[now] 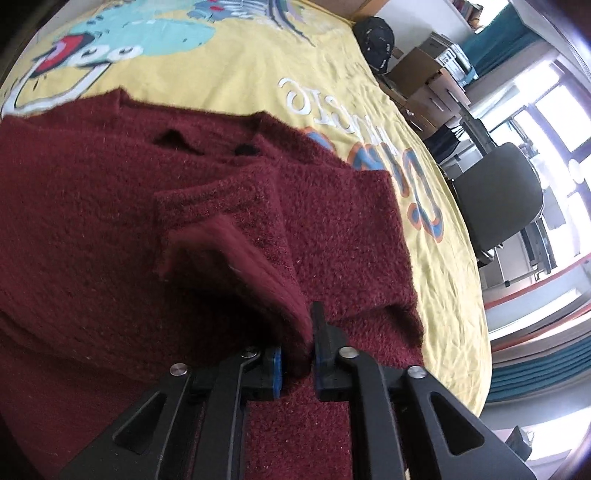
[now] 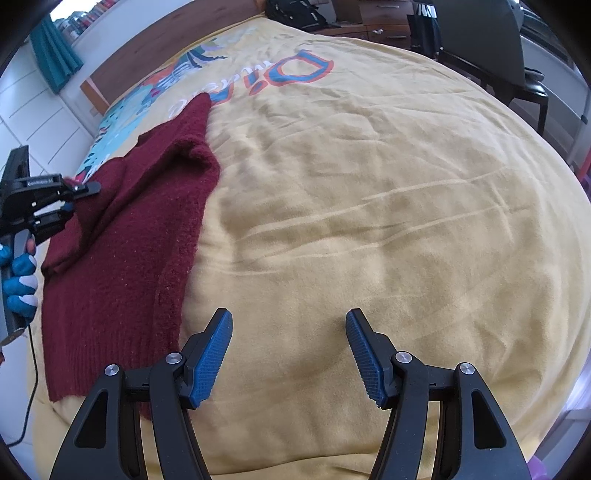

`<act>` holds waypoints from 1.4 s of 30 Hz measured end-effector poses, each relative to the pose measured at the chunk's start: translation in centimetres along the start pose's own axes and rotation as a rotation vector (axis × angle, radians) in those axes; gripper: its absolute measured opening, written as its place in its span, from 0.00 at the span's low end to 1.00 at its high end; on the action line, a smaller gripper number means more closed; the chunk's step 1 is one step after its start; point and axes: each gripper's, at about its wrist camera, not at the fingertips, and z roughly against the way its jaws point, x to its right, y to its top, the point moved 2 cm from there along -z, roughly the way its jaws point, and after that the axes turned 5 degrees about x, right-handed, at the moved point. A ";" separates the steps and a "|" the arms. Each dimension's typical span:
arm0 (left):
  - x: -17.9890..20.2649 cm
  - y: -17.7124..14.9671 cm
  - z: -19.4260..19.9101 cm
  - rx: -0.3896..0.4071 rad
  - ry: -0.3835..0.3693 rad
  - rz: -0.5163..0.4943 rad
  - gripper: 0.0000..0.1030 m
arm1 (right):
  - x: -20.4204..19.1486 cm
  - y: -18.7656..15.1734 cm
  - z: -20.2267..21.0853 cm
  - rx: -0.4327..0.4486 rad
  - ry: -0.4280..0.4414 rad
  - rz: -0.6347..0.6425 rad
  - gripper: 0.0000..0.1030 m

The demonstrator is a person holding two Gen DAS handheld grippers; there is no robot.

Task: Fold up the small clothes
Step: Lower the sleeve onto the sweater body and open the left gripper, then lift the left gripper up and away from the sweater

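Maroon sweater point(image 2: 125, 240) lies on bed point(image 2: 369, 184), long axis away from camera. Left gripper point(image 1: 297, 354) jaws clamp a raised fold; right gripper point(image 2: 289, 354) jaws open, empty, just right of hem.

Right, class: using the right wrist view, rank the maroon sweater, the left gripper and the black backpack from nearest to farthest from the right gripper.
1. maroon sweater: its hem lies just left of the right gripper.
2. left gripper: far left, pinching the sweater.
3. black backpack: top, beyond the yellow bedspread.
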 end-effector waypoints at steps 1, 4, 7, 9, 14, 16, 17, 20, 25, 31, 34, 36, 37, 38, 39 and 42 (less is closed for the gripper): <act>0.4 0.1 0.0 0.002 -0.002 -0.011 0.19 | 0.0 0.0 0.0 0.000 0.000 0.001 0.64; 2.0 0.3 -0.1 0.011 -0.006 -0.062 0.27 | 0.0 0.0 0.0 0.001 0.000 0.000 0.64; 3.2 -0.1 -0.5 0.006 -0.014 -0.097 0.27 | 0.1 0.0 -0.1 0.001 0.000 -0.004 0.64; 3.6 -0.4 -0.7 0.002 -0.026 -0.099 0.27 | 0.1 0.0 0.0 0.002 0.000 -0.005 0.64; 3.0 -0.5 -0.5 0.009 -0.029 -0.094 0.33 | 0.1 0.0 0.1 0.004 -0.003 -0.002 0.64; 2.4 -0.3 -0.2 0.015 -0.032 -0.086 0.33 | 0.0 0.0 0.0 0.004 -0.003 -0.002 0.64; 2.2 -0.2 -0.1 0.017 -0.034 -0.079 0.33 | 0.0 0.0 0.0 0.003 -0.003 -0.003 0.64; 1.5 0.0 0.3 0.025 -0.045 -0.058 0.35 | 0.0 0.0 0.0 0.003 -0.004 -0.001 0.64; 0.5 -0.3 -0.3 0.025 0.006 -0.065 0.35 | 0.0 -0.1 0.0 0.002 -0.010 0.002 0.64; -0.8 -2.6 -2.5 -0.025 0.069 -0.081 0.35 | -0.1 0.0 -0.1 -0.001 -0.017 0.004 0.64; -1.5 -4.0 -2.5 -0.047 0.010 -0.037 0.35 | -0.1 0.0 -0.2 -0.002 -0.020 0.005 0.64; -1.4 -4.0 -1.8 -0.034 0.016 -0.067 0.35 | -0.2 0.0 -0.2 -0.004 -0.024 0.009 0.64; -1.5 -3.8 -1.2 -0.020 0.021 -0.079 0.35 | -0.3 0.0 -0.2 -0.005 -0.027 0.013 0.64; -1.8 -3.5 -0.5 -0.002 0.028 -0.083 0.35 | -0.3 0.0 -0.3 -0.006 -0.029 0.016 0.64; -2.1 -3.2 0.0 0.012 0.037 -0.086 0.35 | -0.3 0.0 -0.3 -0.007 -0.032 0.019 0.64; -3.7 -1.8 1.6 0.062 0.086 -0.098 0.35 | -0.5 0.0 -0.4 -0.006 -0.040 0.018 0.64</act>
